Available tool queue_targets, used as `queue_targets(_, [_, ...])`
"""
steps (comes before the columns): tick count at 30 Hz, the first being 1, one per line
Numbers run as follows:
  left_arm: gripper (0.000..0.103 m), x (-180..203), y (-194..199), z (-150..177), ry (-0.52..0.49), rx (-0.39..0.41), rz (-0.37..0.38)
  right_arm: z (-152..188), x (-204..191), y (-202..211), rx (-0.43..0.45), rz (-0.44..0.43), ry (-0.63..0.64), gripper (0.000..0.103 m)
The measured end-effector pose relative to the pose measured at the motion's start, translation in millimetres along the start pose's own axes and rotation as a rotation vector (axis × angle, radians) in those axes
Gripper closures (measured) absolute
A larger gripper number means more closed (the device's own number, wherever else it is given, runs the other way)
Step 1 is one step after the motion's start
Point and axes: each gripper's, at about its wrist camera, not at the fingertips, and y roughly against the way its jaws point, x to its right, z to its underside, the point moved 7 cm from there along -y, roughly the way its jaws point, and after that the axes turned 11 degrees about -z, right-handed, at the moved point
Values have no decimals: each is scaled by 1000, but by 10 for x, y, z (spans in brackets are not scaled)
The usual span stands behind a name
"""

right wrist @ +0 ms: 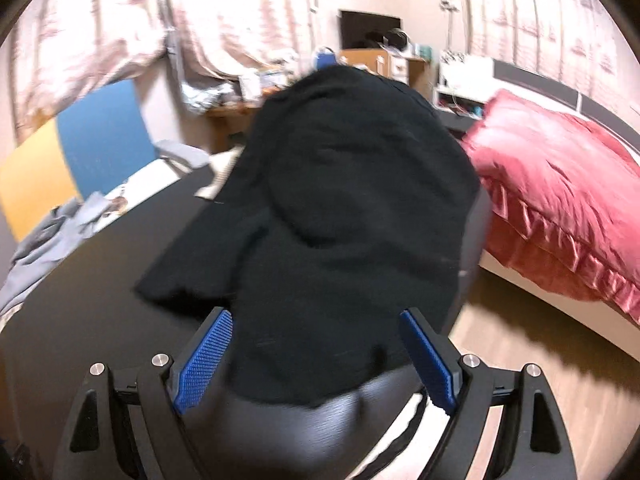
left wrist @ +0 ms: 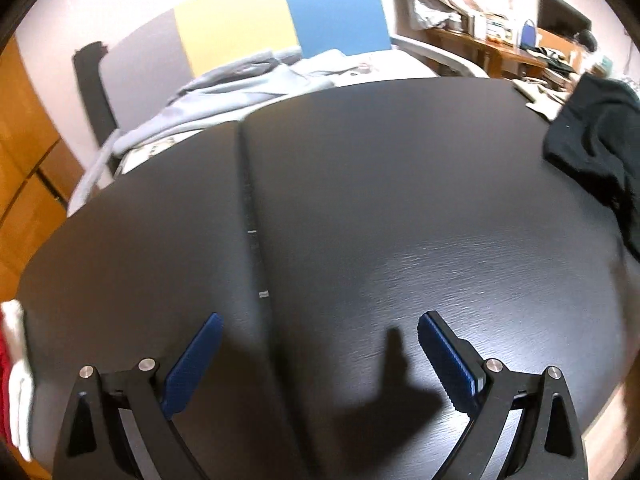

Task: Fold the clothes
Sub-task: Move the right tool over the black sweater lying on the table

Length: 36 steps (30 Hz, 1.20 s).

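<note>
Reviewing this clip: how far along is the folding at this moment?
Barely begun, it seems. Done: nothing folded shows on the black table. In hand: neither tongs grip cloth; the right tongs stand open with the rumpled black garment lying between the pads, and the left tongs are open over bare tabletop. Left: spreading and folding that garment, plus the grey clothes heaped beyond the table's far edge.

Black table (left wrist: 360,200), blue-and-yellow chair back (left wrist: 280,20), pink bedding (right wrist: 560,208), patterned curtains (right wrist: 120,20), wood floor (right wrist: 520,340)
</note>
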Motion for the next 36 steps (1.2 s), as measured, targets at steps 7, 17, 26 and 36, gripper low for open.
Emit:
queue_targets(7, [4,209,-71,169,-60,15,22,90,202,-386,-112,22,36,15])
queue_targets(17, [4,172,-134,220,-32,-26,37,150,71,-438,-111,-113,19,85])
queue_targets(26, [4,11,-97,157,20,-61,44,88,-761,-41,-86,-446,-81,90])
queue_targets(36, [4,-220,-66,142,94,-49,60,597,-2561,-67,-267,-795,85,90])
